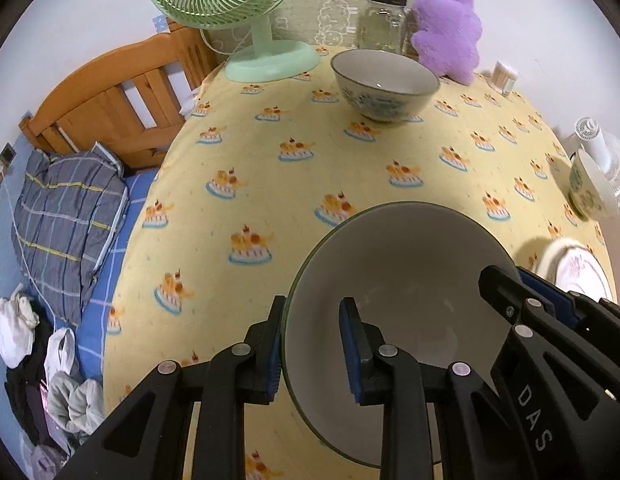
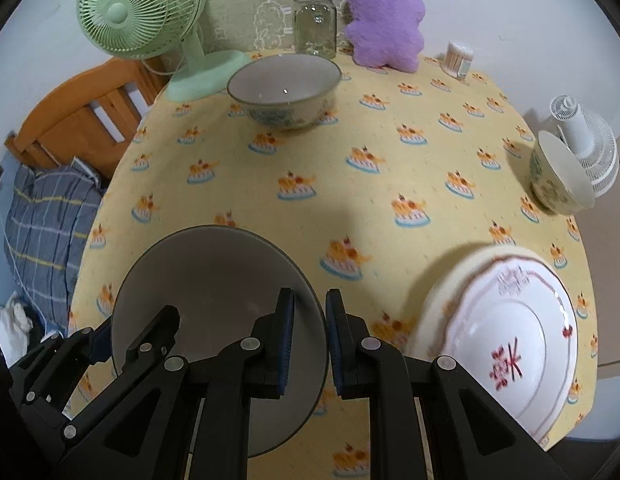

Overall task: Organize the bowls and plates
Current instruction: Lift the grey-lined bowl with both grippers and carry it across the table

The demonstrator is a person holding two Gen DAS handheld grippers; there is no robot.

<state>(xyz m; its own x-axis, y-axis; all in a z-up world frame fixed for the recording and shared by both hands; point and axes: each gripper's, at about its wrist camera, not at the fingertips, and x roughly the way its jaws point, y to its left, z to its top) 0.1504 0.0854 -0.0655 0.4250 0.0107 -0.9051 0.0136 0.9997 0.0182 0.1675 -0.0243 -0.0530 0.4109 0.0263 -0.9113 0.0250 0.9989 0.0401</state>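
A large bowl (image 1: 410, 264) with a grey-white inside and a dark rim is held between both grippers over the near part of the yellow tablecloth. My left gripper (image 1: 313, 304) is shut on its left rim, one pad inside and one outside. My right gripper (image 2: 310, 294) is shut on the opposite rim of the same large bowl (image 2: 213, 280). A patterned bowl (image 1: 386, 84) (image 2: 283, 88) stands upright at the far side. A smaller floral bowl (image 2: 558, 176) sits near the right edge. A white plate with red marks (image 2: 510, 332) lies on a cream plate at the near right.
A green desk fan (image 2: 149, 12), a glass jar (image 2: 314, 24), a purple plush toy (image 2: 384, 16) and a cotton-swab tub (image 2: 458, 58) line the table's back. A small white fan (image 2: 586, 148) stands behind the floral bowl. Left of the table are a wooden headboard (image 1: 121, 100) and bedding (image 1: 65, 216).
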